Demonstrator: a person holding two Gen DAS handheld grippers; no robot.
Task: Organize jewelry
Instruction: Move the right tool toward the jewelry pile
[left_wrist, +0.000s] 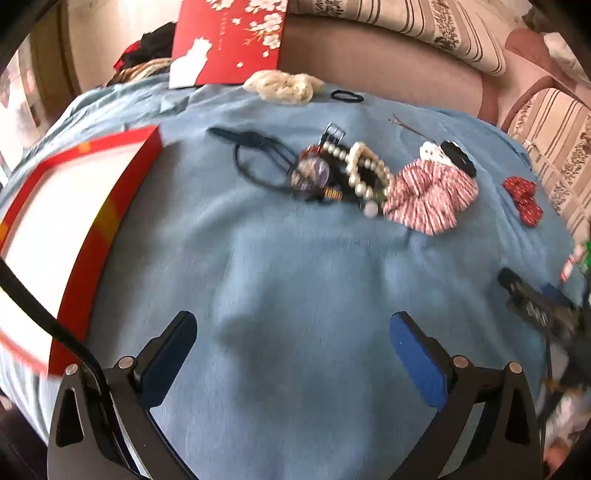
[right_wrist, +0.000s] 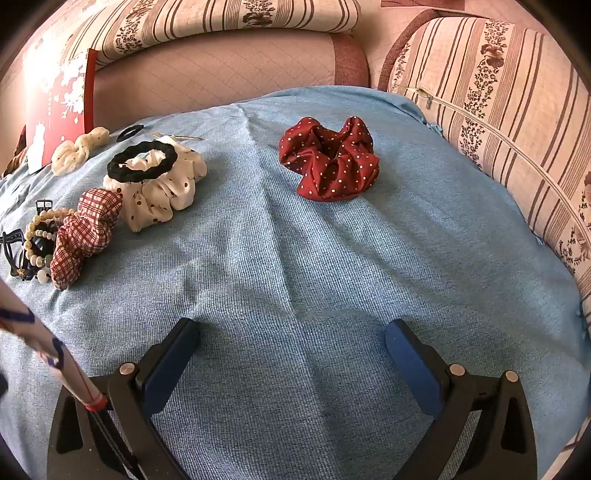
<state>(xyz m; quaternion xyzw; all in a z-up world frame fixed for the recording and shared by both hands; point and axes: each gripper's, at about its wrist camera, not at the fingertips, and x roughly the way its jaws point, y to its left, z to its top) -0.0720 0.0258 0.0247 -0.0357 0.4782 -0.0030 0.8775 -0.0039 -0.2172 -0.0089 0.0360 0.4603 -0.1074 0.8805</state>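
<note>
A heap of jewelry lies on the blue cloth (left_wrist: 295, 295): pearl bracelets (left_wrist: 364, 171), a dark hair tie (left_wrist: 258, 155) and a red-and-white checked scrunchie (left_wrist: 430, 195). An open red box (left_wrist: 107, 218) with a white inside sits at the left. My left gripper (left_wrist: 293, 332) hangs open over bare cloth, short of the heap. In the right wrist view a red dotted scrunchie (right_wrist: 330, 162) lies ahead, and the checked scrunchie (right_wrist: 86, 236), a white dotted scrunchie (right_wrist: 159, 192) topped by a black ring (right_wrist: 142, 160) and the pearls (right_wrist: 40, 236) lie at the left. My right gripper (right_wrist: 293, 336) is open and empty.
A red flowered box lid (left_wrist: 231, 37) leans against the sofa back. A cream scrunchie (left_wrist: 282, 86) and a thin black band (left_wrist: 347, 96) lie at the cloth's far edge. Striped cushions (right_wrist: 517, 122) border the right side. The right gripper's body (left_wrist: 539, 310) shows at the left view's right edge.
</note>
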